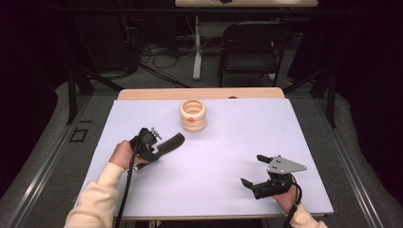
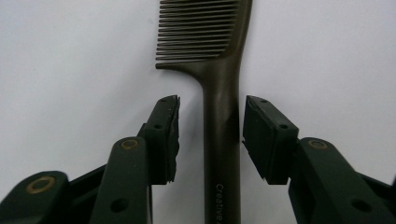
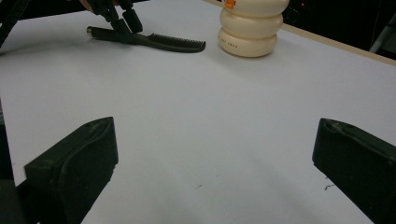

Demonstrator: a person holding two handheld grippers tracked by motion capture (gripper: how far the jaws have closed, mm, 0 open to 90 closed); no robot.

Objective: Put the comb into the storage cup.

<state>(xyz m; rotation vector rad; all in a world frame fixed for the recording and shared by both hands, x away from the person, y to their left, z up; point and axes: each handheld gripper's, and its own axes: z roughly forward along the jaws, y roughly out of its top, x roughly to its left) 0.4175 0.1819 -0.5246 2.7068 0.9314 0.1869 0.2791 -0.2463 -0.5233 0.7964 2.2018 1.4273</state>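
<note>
Left gripper (image 2: 210, 135) straddled the comb (image 2: 222, 140) handle, jaws partly open, a gap visible each side — pads not pressing. Comb lay flat on the white table (image 1: 228, 156), left of centre; its handle end cut off at frame bottom, teeth tip cut at top. Right gripper (image 1: 256, 173) stood wide open, empty, lower right. Cream ringed holder (image 1: 192, 115) sat upper centre — contents indiscernible.

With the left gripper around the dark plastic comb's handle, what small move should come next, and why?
Probably close the left gripper fully on the dark plastic comb. Its handle lies between the pads with a gap on each side, so it is not yet gripped, and it still rests on the white table.
</note>
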